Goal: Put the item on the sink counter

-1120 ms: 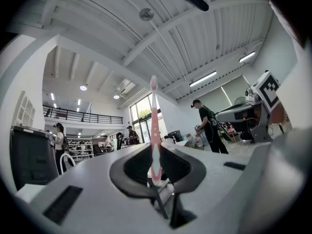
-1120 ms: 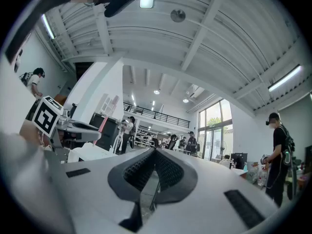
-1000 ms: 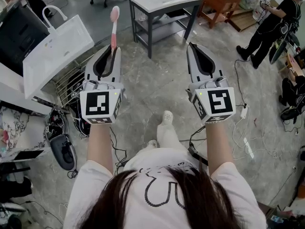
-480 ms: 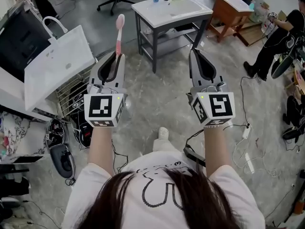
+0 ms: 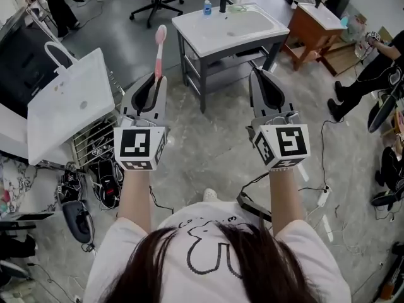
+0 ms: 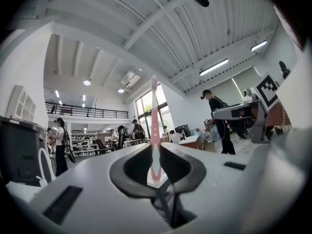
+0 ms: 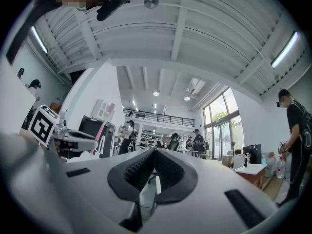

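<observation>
**Pink toothbrush is up in the left jaws, and the sink is ahead**

The left gripper (image 5: 156, 81) is pinching a pink toothbrush (image 5: 158, 49) low on its handle. The jaws are almost shut, with just the thin handle between them. In the left gripper view the toothbrush (image 6: 154, 126) stands straight up out of the jaws, with the brush end on top. So the long way of the toothbrush goes up and down, not flat.

The right gripper (image 5: 257, 74) has its jaws pressed together with nothing in them. It is held out beside the left one.

The sink worktop (image 5: 189, 31) is in front of the person, well apart from both grippers, with bare floor (image 5: 208, 131) in between. In the head view it sits ahead of the gap between the two grippers. Its near left corner is the part closest to the toothbrush. A small blue bottle (image 5: 207, 7) and a dark tap (image 5: 222, 0) stand along its back edge, and the white bowl fills the middle.

I think the job is in its carrying part. The left hand has to go forward and a bit to the right to get over the white top. Then the toothbrush should tip down flat on the rim near that corner, or it may slide into the bowl.
</observation>
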### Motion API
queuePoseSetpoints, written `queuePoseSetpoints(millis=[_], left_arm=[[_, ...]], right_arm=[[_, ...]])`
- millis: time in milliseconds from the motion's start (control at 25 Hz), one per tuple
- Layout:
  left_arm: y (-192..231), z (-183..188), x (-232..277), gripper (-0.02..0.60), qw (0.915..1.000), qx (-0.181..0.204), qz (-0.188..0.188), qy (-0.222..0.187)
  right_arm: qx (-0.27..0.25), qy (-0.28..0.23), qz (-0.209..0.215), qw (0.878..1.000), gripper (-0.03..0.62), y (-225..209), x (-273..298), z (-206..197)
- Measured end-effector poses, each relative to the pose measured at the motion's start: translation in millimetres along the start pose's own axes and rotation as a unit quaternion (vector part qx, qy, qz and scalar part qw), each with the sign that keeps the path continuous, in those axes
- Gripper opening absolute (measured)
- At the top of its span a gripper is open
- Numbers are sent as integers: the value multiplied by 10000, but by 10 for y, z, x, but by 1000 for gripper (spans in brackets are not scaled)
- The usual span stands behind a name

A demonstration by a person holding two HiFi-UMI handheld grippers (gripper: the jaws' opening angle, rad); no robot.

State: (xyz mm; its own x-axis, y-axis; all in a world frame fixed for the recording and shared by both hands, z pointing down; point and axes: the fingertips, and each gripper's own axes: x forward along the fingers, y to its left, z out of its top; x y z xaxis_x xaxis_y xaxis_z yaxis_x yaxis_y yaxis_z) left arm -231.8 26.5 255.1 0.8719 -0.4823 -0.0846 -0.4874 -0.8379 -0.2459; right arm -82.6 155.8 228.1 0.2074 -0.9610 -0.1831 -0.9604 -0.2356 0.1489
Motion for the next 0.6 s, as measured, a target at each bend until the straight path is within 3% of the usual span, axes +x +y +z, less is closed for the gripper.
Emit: queuePoseSetpoints(millis=[440,600], left_arm=[[-39,-109,810,58,9999,-75,92,69],[36,-221,1136,60,9995,-168,182,199]], right_arm=[[68,113,35,9999,29,-529,486,-292],[345,120,-28,9993,29,-761,675,-385]])
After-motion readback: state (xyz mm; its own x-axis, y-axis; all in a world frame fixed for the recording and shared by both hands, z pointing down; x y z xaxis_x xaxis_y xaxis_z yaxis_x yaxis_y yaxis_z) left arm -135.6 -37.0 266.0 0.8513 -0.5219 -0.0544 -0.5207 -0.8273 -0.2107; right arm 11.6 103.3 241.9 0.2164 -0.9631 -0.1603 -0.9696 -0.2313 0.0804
